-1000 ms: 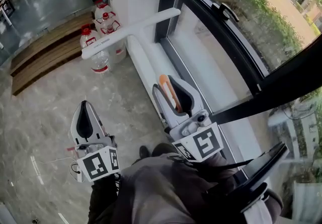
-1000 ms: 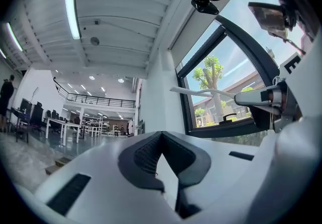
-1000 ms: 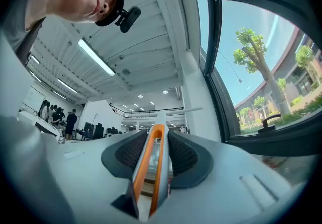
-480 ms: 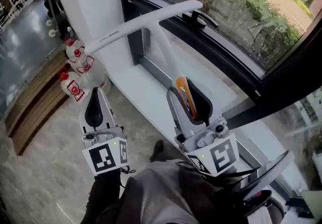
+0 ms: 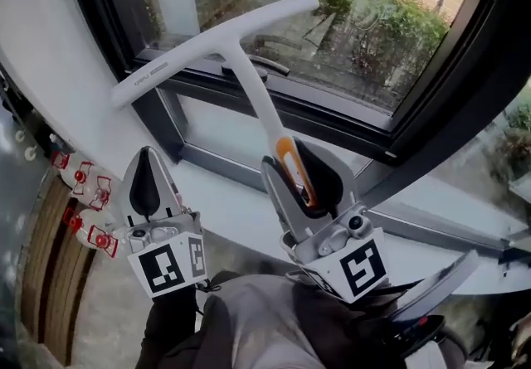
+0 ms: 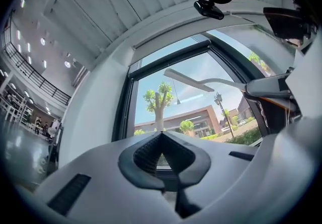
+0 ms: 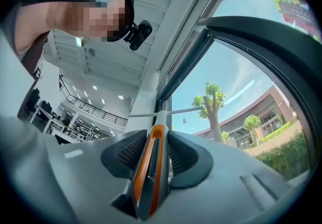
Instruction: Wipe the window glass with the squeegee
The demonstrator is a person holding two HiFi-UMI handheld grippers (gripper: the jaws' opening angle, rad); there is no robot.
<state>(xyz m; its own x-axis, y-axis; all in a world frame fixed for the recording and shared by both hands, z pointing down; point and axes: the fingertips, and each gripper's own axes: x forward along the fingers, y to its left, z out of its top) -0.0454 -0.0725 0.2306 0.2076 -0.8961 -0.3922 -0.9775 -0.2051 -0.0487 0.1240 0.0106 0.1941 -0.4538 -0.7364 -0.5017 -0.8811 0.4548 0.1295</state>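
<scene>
head view: the right gripper (image 5: 299, 175) is clamped on the orange-striped handle of the white squeegee (image 5: 249, 81), which rises tilted so that its long blade bar lies across the lower part of the window glass (image 5: 357, 27), above the dark window frame (image 5: 166, 123). the left gripper (image 5: 148, 181) is beside it, over the white sill (image 5: 224, 197), jaws together. red-capped bottles (image 5: 83, 193) stand on the floor at left

left gripper view: the left gripper (image 6: 161, 136) has its tips meeting with nothing between them; the squeegee (image 6: 188, 79) shows ahead against the glass (image 6: 166, 102)

right gripper view: the right gripper (image 7: 153, 145) has both pads pressed on the squeegee (image 7: 150, 177) handle; whether the blade bar touches the glass cannot be told
</scene>
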